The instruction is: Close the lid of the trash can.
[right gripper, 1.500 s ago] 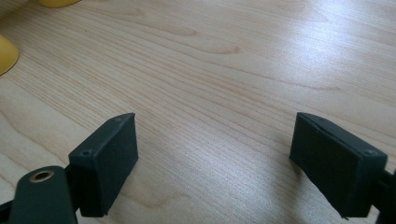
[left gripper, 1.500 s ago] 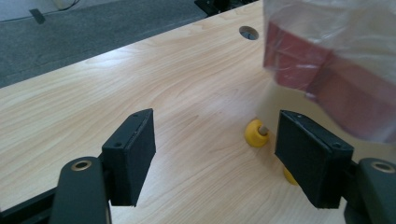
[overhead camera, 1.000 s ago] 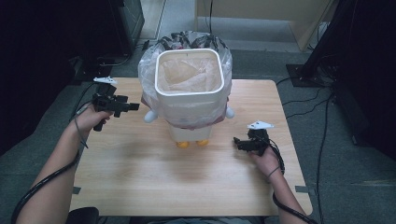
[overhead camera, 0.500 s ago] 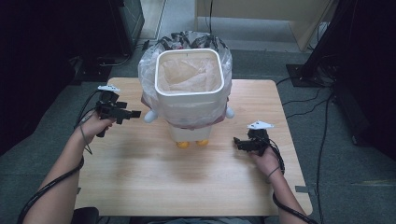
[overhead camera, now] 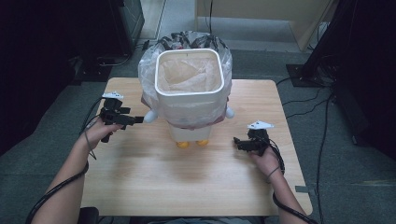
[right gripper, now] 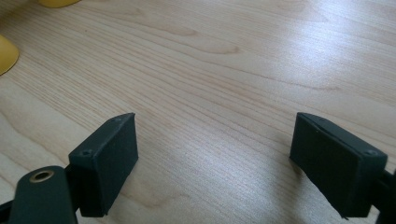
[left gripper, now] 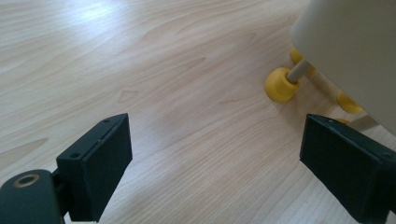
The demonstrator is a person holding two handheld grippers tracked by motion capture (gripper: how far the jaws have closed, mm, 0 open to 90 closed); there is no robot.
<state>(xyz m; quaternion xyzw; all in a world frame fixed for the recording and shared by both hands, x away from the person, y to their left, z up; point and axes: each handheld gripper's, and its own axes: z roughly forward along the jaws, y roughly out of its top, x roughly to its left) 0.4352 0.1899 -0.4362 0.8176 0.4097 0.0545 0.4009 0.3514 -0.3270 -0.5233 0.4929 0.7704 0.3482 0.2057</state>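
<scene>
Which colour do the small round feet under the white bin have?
The feet are yellow, on thin pale legs. The left gripper view shows this best, beside the bin.

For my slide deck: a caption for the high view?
Person's open left gripper and right gripper flank a bag-lined white bin on a wooden table.

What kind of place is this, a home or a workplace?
Probably a lab or a recording room, not a home. A lone wooden table stands on grey carpet, cables run across the floor, and dark equipment stands surround it. A white bin lined with a plastic bag sits on the table.
</scene>
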